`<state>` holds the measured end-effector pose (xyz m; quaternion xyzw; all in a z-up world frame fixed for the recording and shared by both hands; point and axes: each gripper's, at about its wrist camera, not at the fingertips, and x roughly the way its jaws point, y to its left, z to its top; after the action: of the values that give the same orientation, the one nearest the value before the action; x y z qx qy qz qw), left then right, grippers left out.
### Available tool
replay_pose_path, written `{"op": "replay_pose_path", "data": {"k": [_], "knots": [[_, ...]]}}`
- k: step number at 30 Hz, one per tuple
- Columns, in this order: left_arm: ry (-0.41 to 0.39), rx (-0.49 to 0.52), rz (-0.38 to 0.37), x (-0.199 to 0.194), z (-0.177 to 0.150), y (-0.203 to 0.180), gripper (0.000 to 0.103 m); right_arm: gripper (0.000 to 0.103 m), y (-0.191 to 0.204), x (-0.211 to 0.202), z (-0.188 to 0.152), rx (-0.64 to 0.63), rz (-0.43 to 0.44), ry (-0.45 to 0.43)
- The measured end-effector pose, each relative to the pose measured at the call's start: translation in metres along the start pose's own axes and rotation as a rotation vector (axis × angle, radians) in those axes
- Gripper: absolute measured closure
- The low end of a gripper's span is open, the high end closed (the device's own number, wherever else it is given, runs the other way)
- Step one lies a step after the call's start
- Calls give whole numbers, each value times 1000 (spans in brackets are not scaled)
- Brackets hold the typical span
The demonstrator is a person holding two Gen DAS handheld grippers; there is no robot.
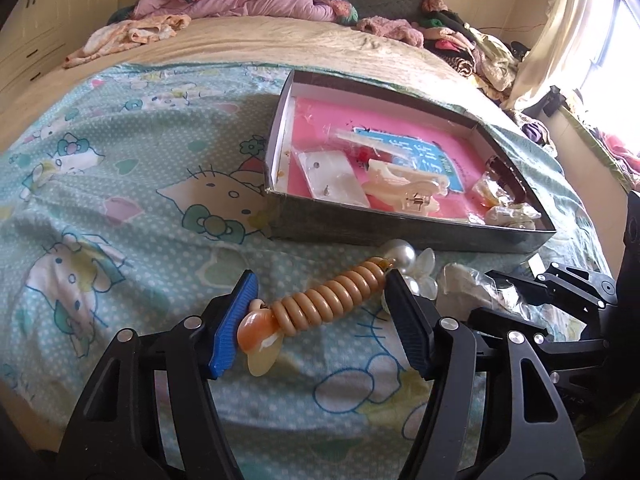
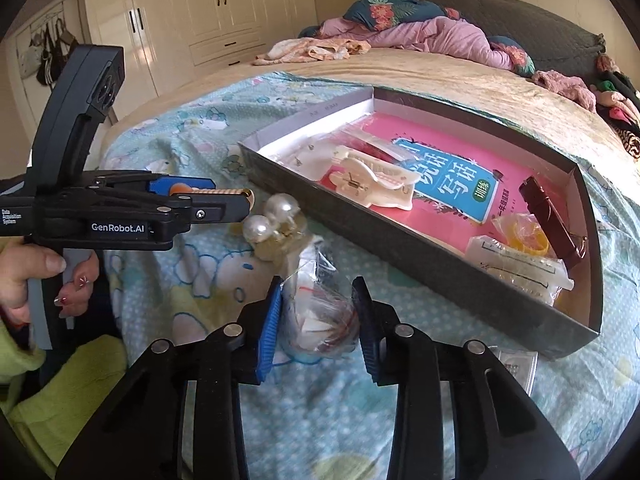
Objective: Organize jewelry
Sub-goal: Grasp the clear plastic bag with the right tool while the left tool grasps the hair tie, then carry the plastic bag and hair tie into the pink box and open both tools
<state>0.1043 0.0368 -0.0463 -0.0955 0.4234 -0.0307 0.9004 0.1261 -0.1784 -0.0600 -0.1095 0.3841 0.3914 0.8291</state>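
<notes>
Now both your grippers sit on the bedsheet (image 1: 120, 184), just in front of the box (image 2: 400, 248).

Your left gripper (image 1: 320, 300) pinches the beige ringed hair clip (image 1: 332, 294) end to end between its pads; your right gripper (image 2: 316, 312) is closed around the crinkled plastic bag (image 2: 320, 320). Between them, the pearl clip (image 2: 272, 220) lies loose.

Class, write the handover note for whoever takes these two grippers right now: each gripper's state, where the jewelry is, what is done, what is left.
Left gripper: shut on the tan ribbed hair clip, above the bedsheet.
Right gripper: around the clear bag; grip uncertain.
Pearl clip lies on the sheet beside the box.
Done: cream claw clip, brown clip and packets sit in the box.
Left: box the tan clip, bag and pearl clip.
</notes>
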Motion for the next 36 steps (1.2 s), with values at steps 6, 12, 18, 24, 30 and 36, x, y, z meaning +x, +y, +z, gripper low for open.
{"op": "replay_pose_path", "data": {"k": [6, 12, 18, 24, 30, 36], "knots": [[-41, 1, 2, -20, 3, 1, 46, 71, 6, -21, 3, 5, 12, -39], [-87, -7, 14, -37, 10, 4, 46, 71, 6, -42, 10, 3, 5, -91], [-114, -9, 16, -48, 14, 3, 46, 71, 5, -58, 18, -9, -6, -135], [-140, -5, 14, -54, 21, 0, 46, 72, 2, -67, 29, -22, -24, -171], [-160, 5, 6, -55, 32, -6, 46, 72, -6, -71, 40, -24, -48, -205], [-170, 23, 3, -51, 43, -15, 46, 72, -17, -73, 48, -16, -72, -229]]}}
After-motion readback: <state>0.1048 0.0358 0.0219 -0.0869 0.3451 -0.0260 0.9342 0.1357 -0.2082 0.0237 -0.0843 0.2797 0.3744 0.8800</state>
